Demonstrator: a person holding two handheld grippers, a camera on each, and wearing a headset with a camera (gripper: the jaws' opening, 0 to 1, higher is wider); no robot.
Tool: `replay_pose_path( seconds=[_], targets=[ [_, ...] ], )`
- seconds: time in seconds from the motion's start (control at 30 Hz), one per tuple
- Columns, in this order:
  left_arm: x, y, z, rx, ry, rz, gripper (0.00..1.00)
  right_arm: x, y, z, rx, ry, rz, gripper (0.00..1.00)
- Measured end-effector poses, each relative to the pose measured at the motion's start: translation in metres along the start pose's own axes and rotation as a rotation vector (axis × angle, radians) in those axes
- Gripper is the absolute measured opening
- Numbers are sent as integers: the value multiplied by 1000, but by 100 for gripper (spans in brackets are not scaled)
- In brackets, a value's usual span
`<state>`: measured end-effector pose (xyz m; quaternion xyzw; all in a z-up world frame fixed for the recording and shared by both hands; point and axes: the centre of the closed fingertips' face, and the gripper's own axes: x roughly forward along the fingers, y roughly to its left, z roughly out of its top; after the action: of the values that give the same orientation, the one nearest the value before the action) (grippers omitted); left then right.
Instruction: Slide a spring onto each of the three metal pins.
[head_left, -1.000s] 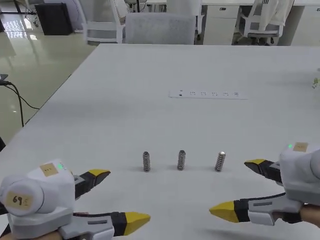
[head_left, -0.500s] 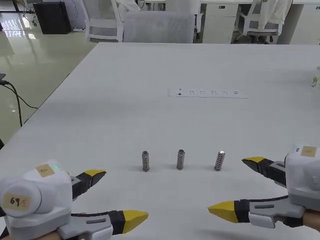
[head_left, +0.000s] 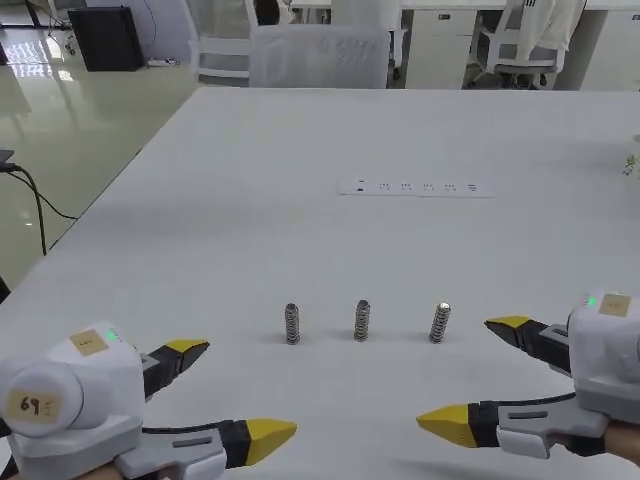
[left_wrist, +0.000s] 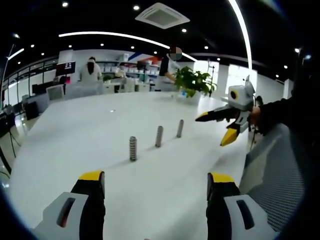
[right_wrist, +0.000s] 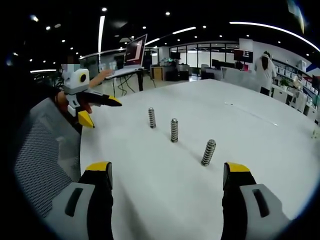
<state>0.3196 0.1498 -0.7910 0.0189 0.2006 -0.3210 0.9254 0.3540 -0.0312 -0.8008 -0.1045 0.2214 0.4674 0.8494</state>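
The left spring, the middle spring and the right spring are set in a straight, evenly spaced row on the white table, each a grey metal coil standing on end and well apart from its neighbours. The left and middle springs are held upright, with whatever is inside them concealed by the coils. The right spring is tilted slightly, its top leaning rightward in the head view, and a bright pin tip is exposed at its upper end.
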Motion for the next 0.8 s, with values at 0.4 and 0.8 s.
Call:
replay_pose_path(
  seconds=[0.4,0.8],
  targets=[
    [2,1,1,5,0,-3,81,-1,-3,0,3,1,-10,91],
    [3,0,-1,9,12,-8,81,0,-3,-1,4,2,-9,91]
  ],
)
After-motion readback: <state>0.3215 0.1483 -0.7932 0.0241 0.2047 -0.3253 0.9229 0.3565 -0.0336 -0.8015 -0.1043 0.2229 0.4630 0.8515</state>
